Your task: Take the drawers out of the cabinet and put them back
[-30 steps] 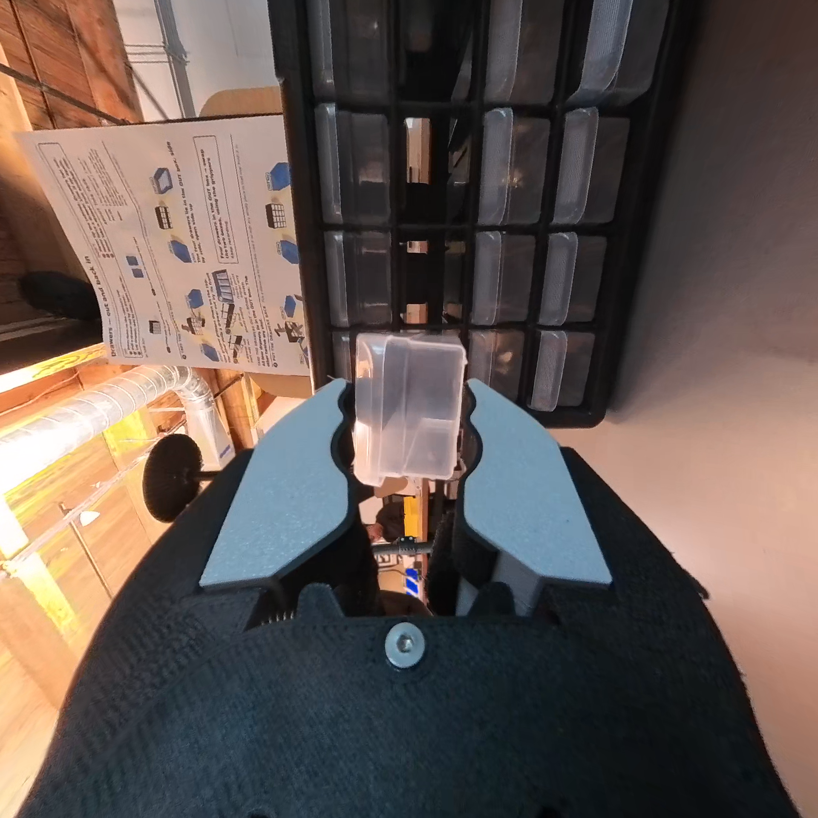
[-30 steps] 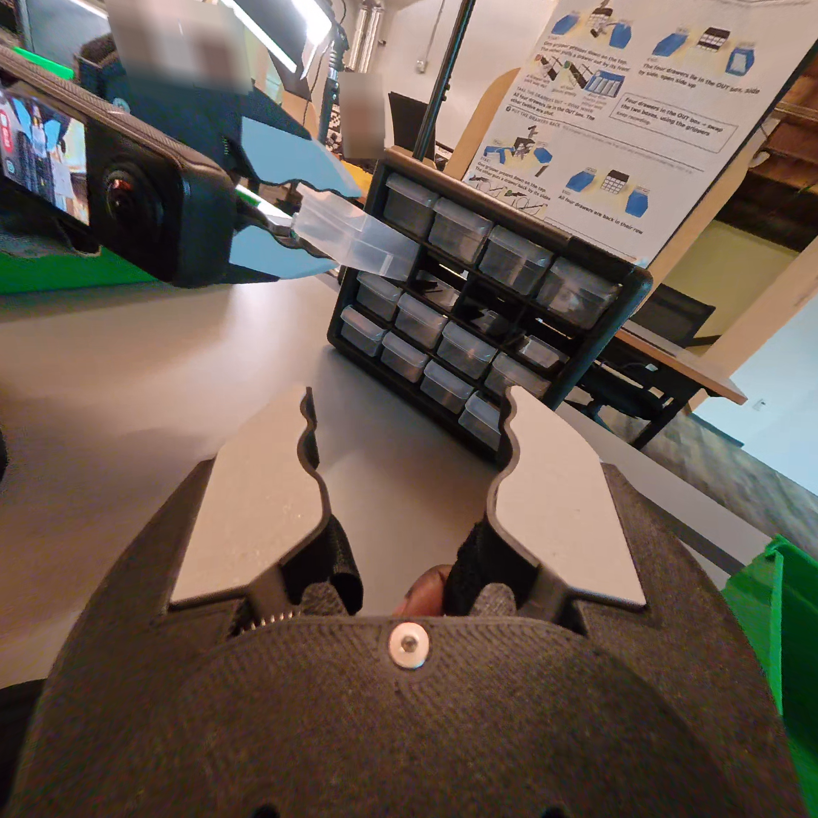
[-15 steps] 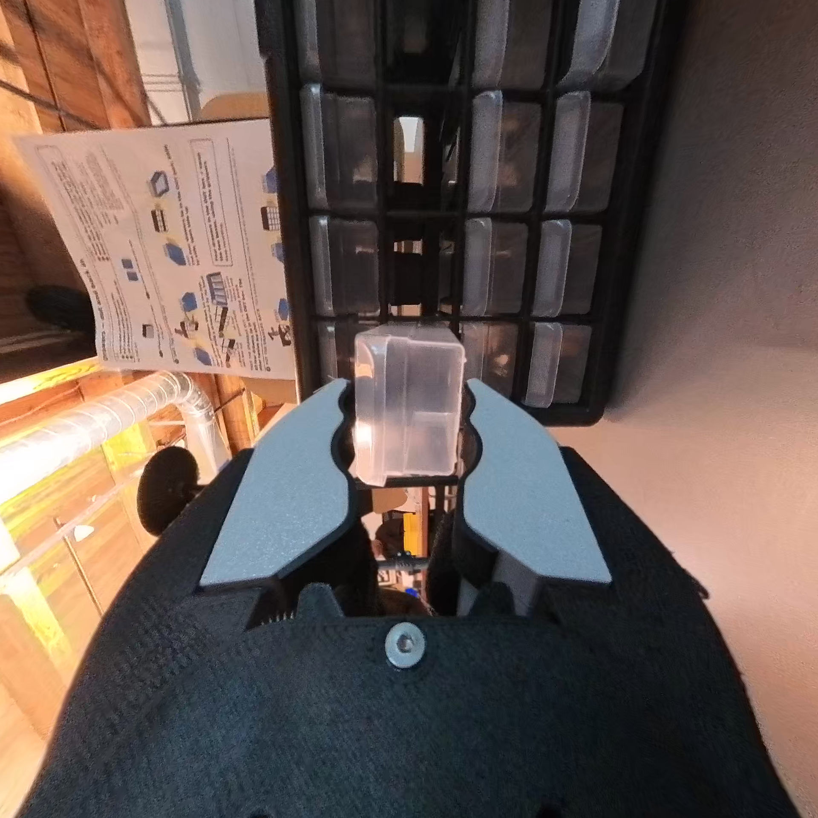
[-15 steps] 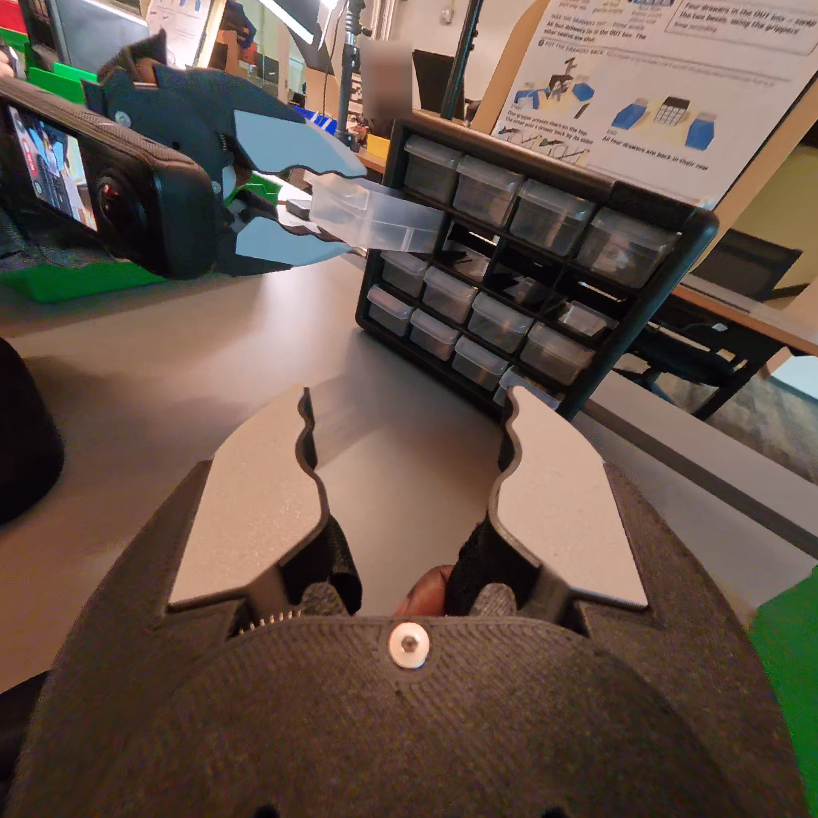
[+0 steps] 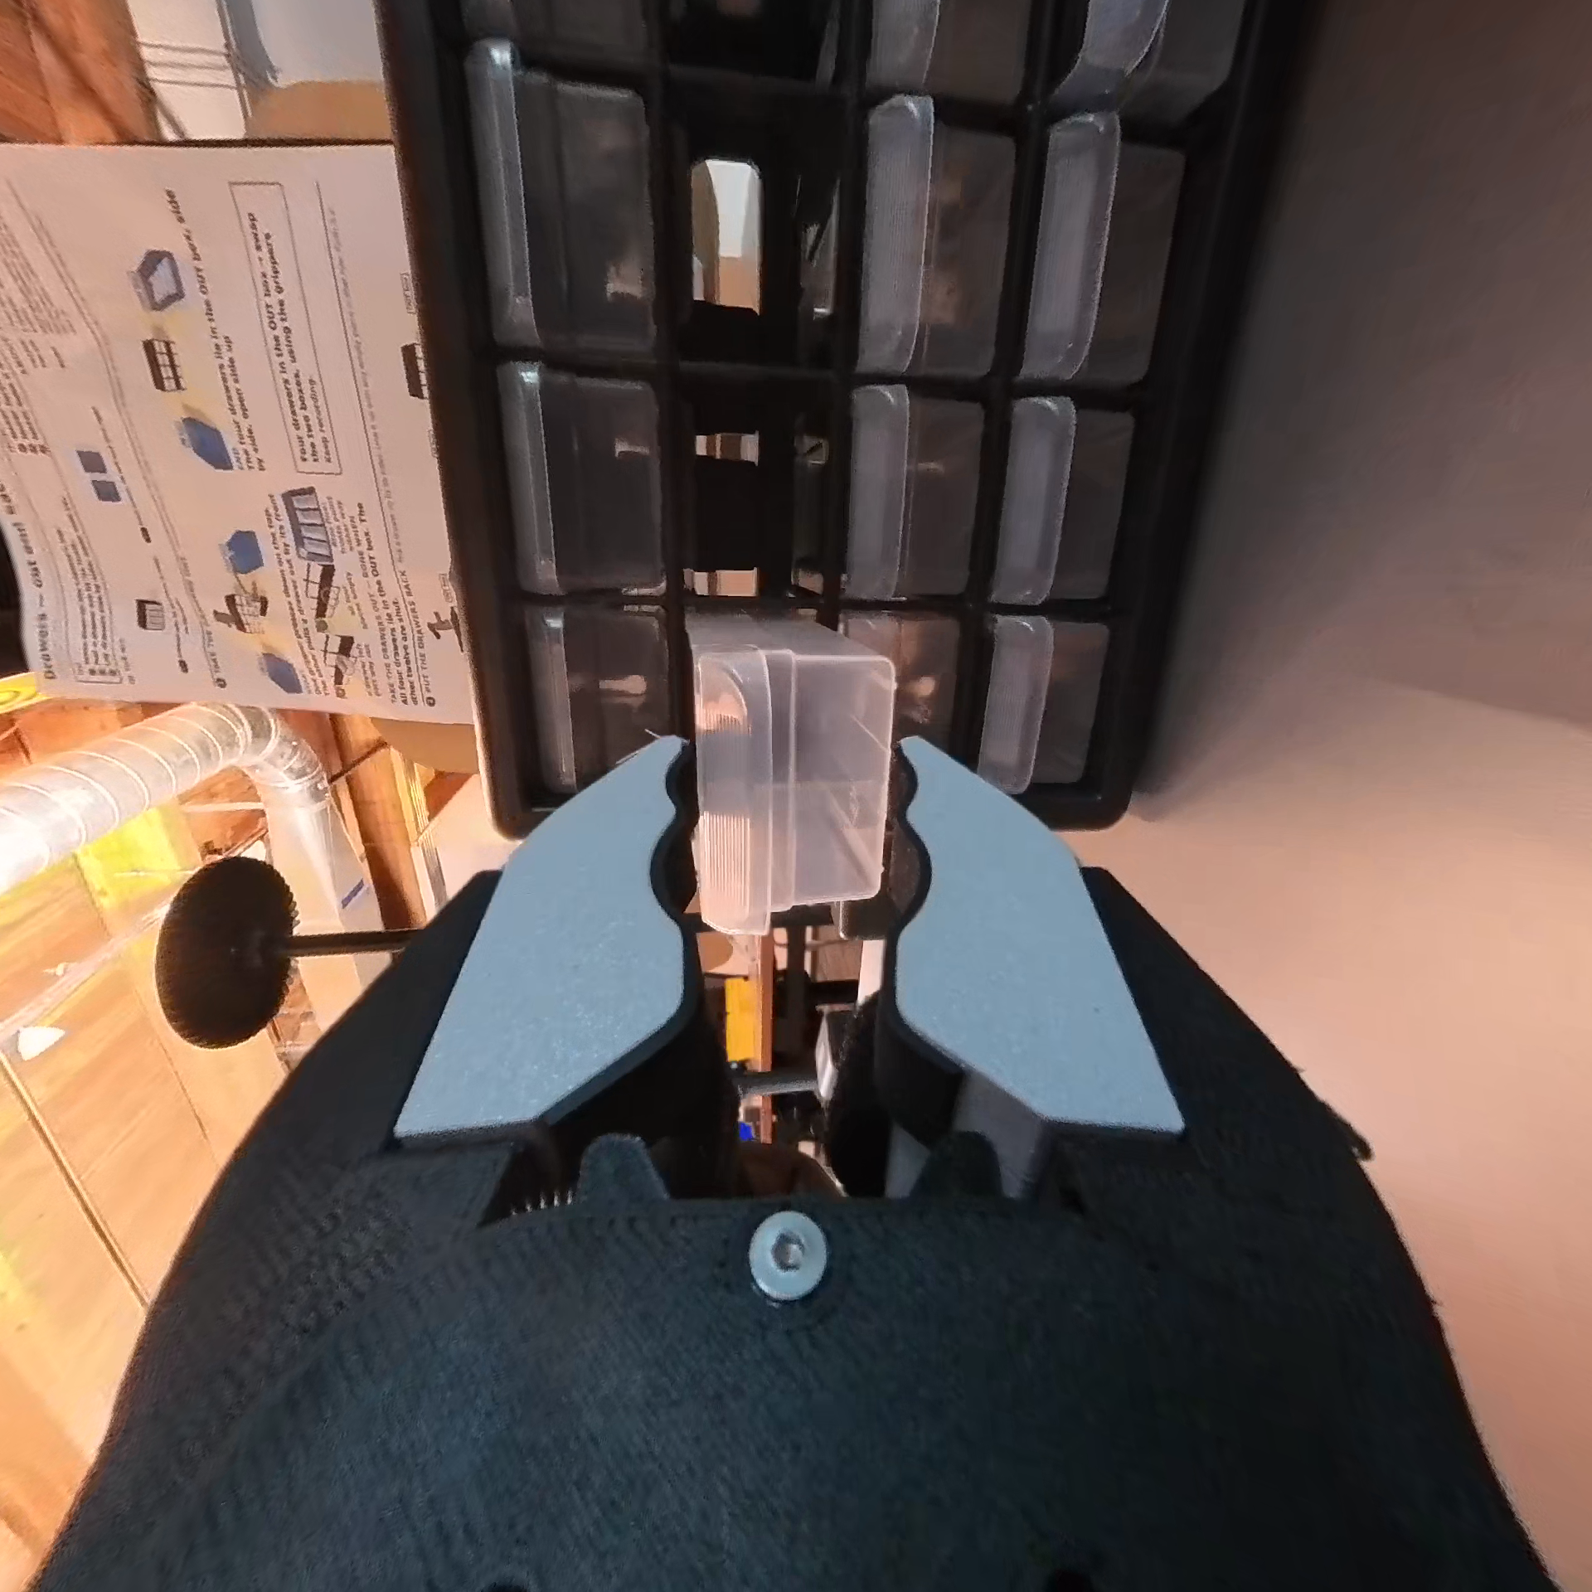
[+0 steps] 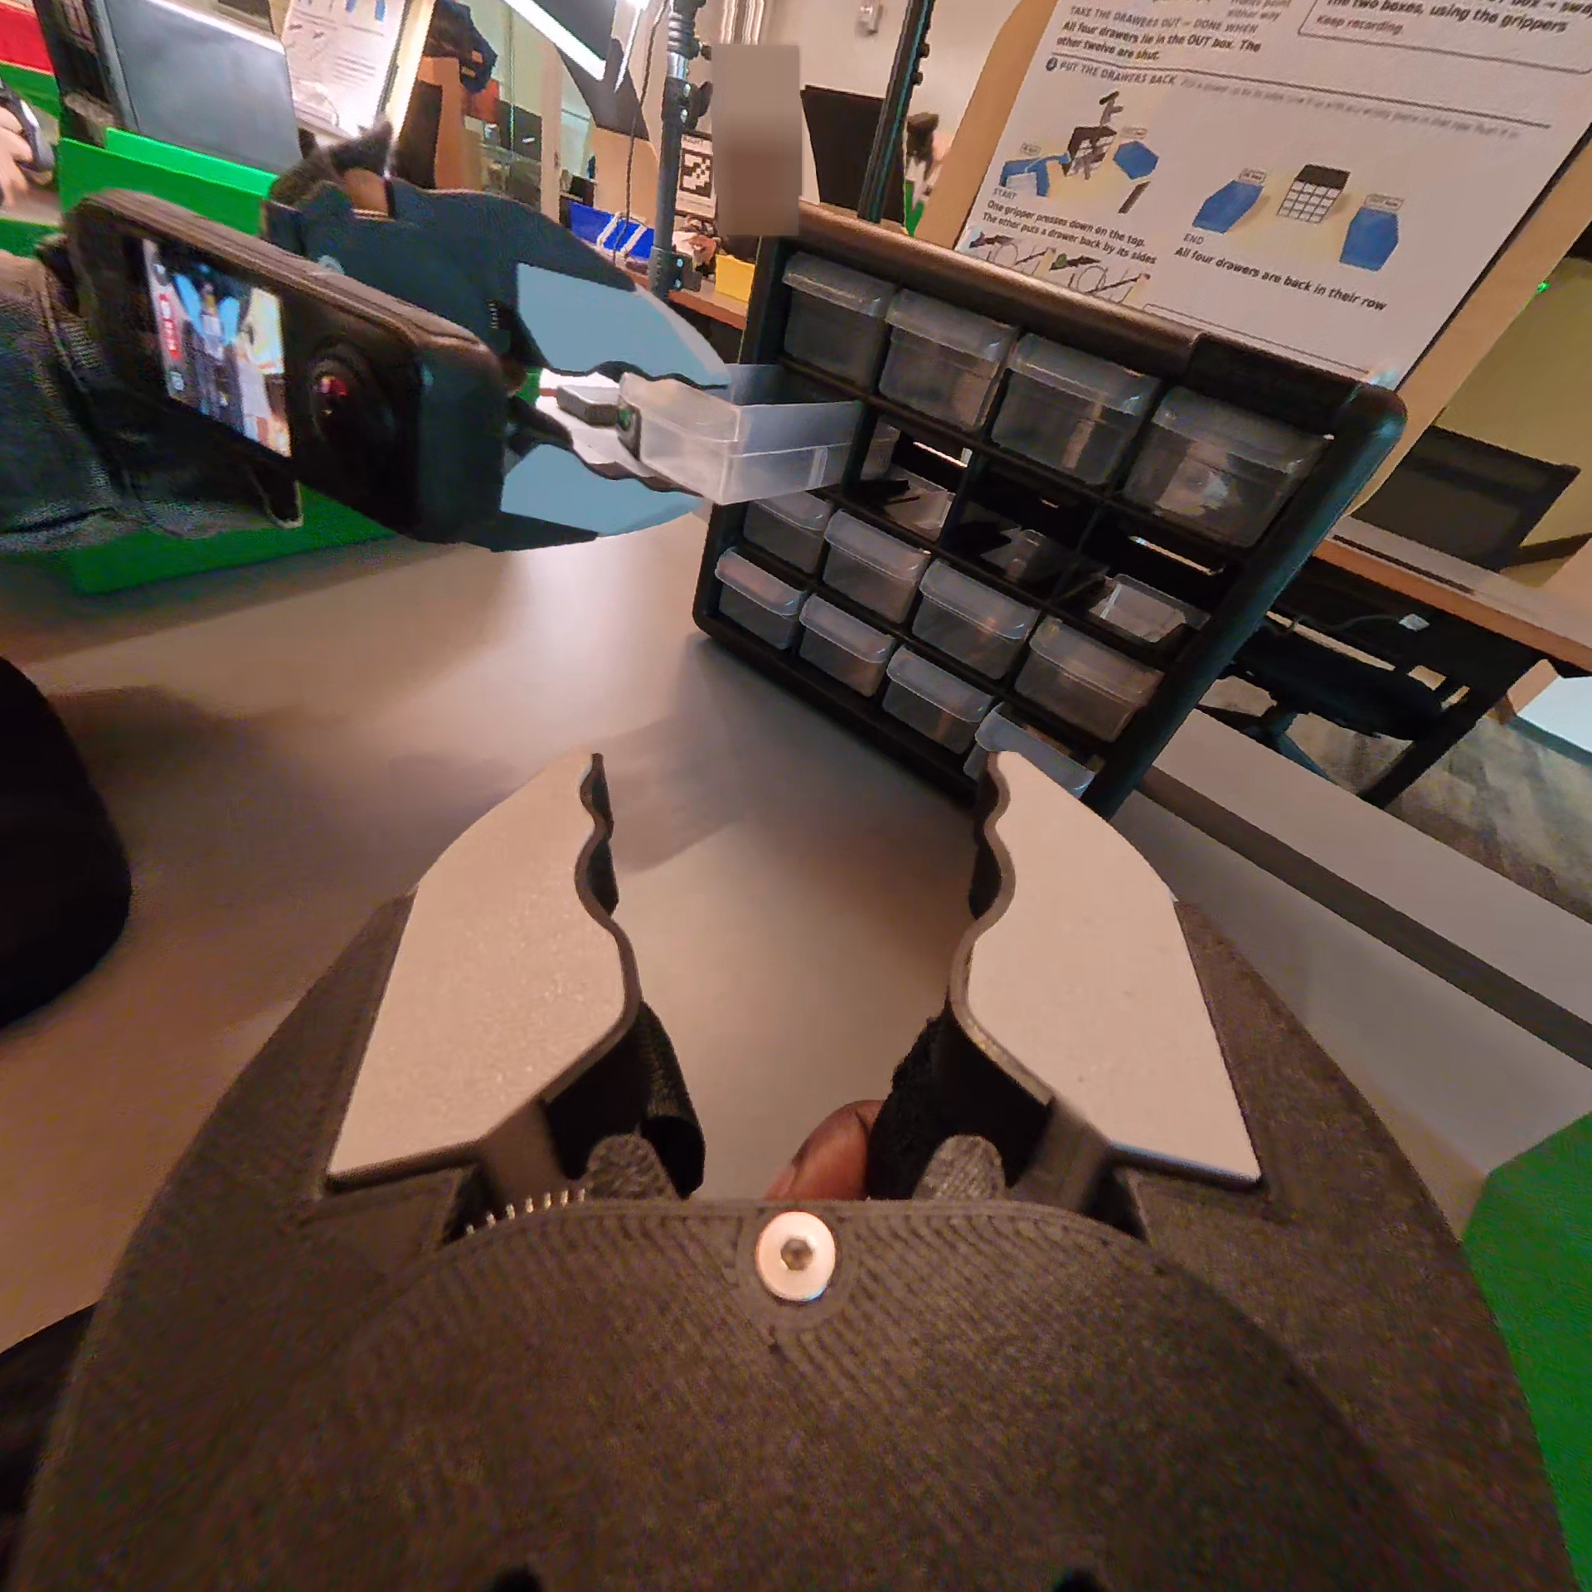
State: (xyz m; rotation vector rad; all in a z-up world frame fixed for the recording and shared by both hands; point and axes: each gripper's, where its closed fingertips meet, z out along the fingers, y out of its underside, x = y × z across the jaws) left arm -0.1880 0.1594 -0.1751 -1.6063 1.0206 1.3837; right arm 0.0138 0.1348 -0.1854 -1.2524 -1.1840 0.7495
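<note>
Holding a clear plastic drawer (image 5: 792, 775) by its two side walls, the left tongs (image 5: 788, 810) sit right at the front of the black cabinet (image 5: 1206, 431), which stands near the far edge of the grey surface (image 6: 362, 732) with a printed instruction sheet (image 6: 1275, 155) propped behind it. The drawer's long axis runs straight ahead from these tongs into the cabinet face, and in the right wrist view the drawer (image 6: 749, 439) lies about level, its far end already at, or just inside, the mouth of the leftmost slot in the second row from the top; its handle end sits between the fingers, out in front of the cabinet. That row looks otherwise empty, dark open slots lining up beside the one being filled, while the rows above and below carry drawers pushed home. So the move ahead, as I judge it, is a straight push along the drawer's length, and what matters is keeping that axis square to the slot so the walls do not bind on the frame. The right tongs (image 6: 792, 827) are spread wide with nothing between them, low over the surface and well back from the cabinet's front, so the left tongs are clearly the nearer pair. A green bin (image 6: 172, 534) stands behind the left tongs toward the left edge of the surface.
</note>
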